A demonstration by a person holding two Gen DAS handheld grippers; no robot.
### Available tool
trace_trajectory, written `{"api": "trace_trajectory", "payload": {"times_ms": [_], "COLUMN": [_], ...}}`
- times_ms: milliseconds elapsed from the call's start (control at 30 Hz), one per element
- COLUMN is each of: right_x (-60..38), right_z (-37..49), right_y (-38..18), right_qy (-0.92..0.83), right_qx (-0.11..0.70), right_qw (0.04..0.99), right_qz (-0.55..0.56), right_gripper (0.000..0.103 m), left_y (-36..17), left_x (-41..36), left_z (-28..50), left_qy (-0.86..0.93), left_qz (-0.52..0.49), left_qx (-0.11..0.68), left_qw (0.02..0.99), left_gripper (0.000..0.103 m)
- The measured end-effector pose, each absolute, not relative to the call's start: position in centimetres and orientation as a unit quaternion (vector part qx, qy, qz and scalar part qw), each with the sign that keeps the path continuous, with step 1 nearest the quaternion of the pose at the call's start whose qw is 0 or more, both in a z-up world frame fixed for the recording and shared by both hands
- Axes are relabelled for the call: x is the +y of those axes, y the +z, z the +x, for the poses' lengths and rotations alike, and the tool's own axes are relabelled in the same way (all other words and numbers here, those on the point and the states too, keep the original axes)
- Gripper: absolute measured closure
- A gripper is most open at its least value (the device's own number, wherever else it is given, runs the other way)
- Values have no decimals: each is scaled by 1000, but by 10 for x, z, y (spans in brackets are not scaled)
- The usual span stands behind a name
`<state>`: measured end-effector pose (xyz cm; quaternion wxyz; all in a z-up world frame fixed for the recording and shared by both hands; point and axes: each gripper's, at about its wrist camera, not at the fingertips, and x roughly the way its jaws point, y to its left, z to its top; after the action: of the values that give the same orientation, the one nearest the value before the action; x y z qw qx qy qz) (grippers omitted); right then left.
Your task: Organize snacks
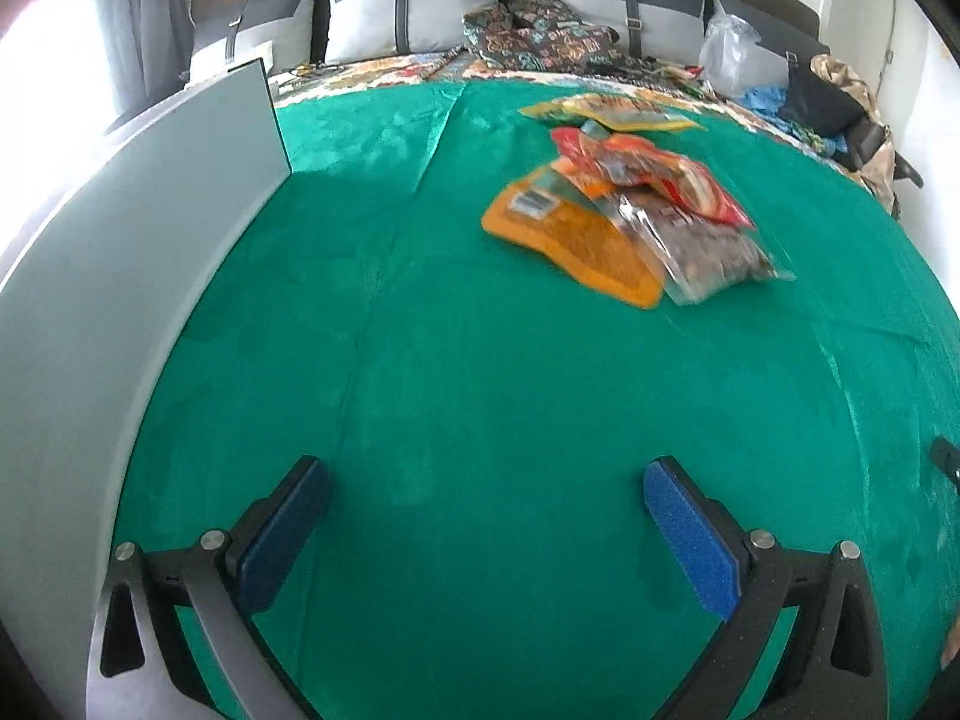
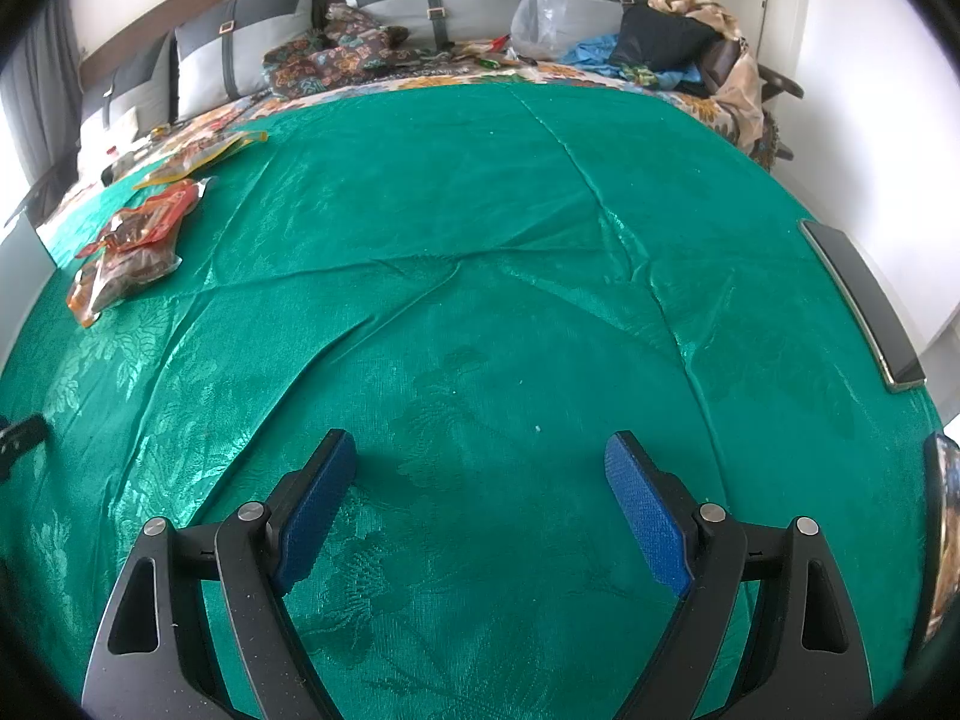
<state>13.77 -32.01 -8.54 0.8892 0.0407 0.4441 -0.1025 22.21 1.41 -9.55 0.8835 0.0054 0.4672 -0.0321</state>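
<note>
In the left wrist view, the left claw (image 1: 487, 483) is held open above the green cloth (image 1: 456, 360) spread over the bed, with nothing between its blue pads (image 1: 690, 534). A wide stretch of bare cloth is seen ahead of the claw. A grey panel (image 1: 150, 228) stands upright along the left edge of the cloth and closes off that side. The snack packets (image 1: 630, 210) are heaped toward the far right part of the cloth: an orange packet (image 1: 576, 240) lies lowest and nearest, a clear packet of dark contents (image 1: 714, 252) rests partly over its right side, a red packet (image 1: 654, 174) is laid on top of both, and a yellow packet (image 1: 606, 111) lies just beyond, near the far edge of the cloth. Past that edge, grey cushions (image 1: 408, 12) are lined against the headboard, and a clear plastic bag (image 1: 735, 54) stands at the far right; its contents cannot be made out.

In the right wrist view, the right claw (image 2: 480, 465) is likewise spread open and empty above the cloth. The cloth is creased in long folds, and the middle and right parts are bare. The snack packets are seen well apart from this claw, near the far left corner. A dark flat object (image 2: 864, 312) lies along the right edge of the cloth.
</note>
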Motion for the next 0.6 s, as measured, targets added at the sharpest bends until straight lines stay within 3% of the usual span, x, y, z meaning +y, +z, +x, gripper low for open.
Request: {"api": "trace_trajectory", "payload": {"times_ms": [600], "right_x": [-320], "right_z": [138], "right_y": [-86], "right_qy": [-102], "right_qx": [444], "right_qw": [889], "right_qz": [41], "right_gripper": [15], "left_y": [-97], "left_x": [15], "left_z": [229], "left_qy": [-28], "left_qz": [3], "left_qx": [461], "left_qw": [887], "left_gripper": [0]}}
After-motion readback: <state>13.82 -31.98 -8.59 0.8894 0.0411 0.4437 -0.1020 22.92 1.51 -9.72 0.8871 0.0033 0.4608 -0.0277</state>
